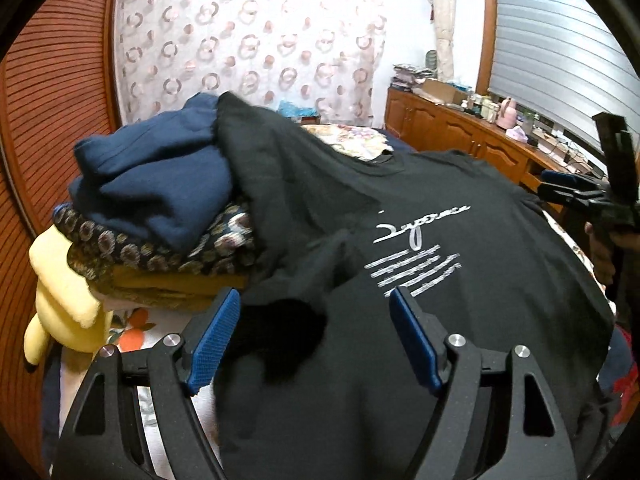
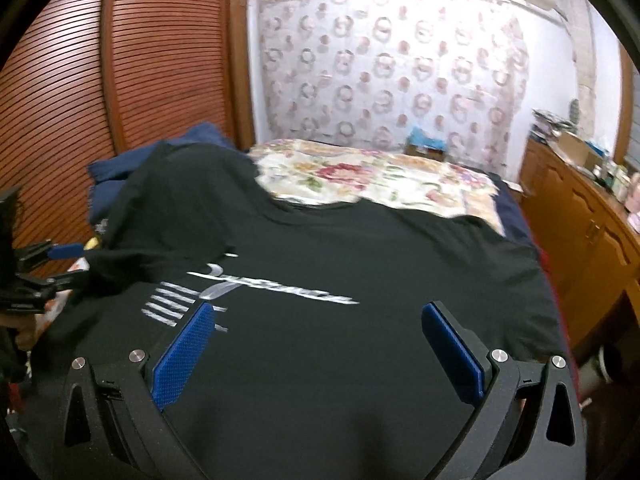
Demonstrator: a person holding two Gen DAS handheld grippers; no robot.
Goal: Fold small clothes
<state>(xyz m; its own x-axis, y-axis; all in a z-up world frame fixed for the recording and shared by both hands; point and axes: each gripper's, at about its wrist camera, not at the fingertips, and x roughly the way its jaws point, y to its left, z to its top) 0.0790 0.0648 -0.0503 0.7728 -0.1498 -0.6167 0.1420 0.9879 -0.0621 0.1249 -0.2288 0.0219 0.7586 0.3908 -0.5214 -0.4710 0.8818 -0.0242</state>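
At the left of the left wrist frame, a stack of folded clothes (image 1: 160, 216) is seen beside a black T-shirt (image 1: 460, 280) spread print-up across the centre of the bed (image 2: 360, 176). The left gripper (image 1: 314, 336) and right gripper (image 2: 320, 344) are held above it, jaws spread, nothing pinched. The shirt is judged laid out but unfolded; its rumpled left sleeve would need grasping next. Louvred wooden doors (image 2: 120, 80), a patterned curtain (image 2: 380, 64) and a cluttered sideboard (image 2: 580, 200) are shown behind.

We see a black T-shirt (image 1: 460, 208) (image 2: 360, 248) with white script and stripes spread front-up across the near end of the bed, its left sleeve rumpled and draped against the clothes pile at the left edge.
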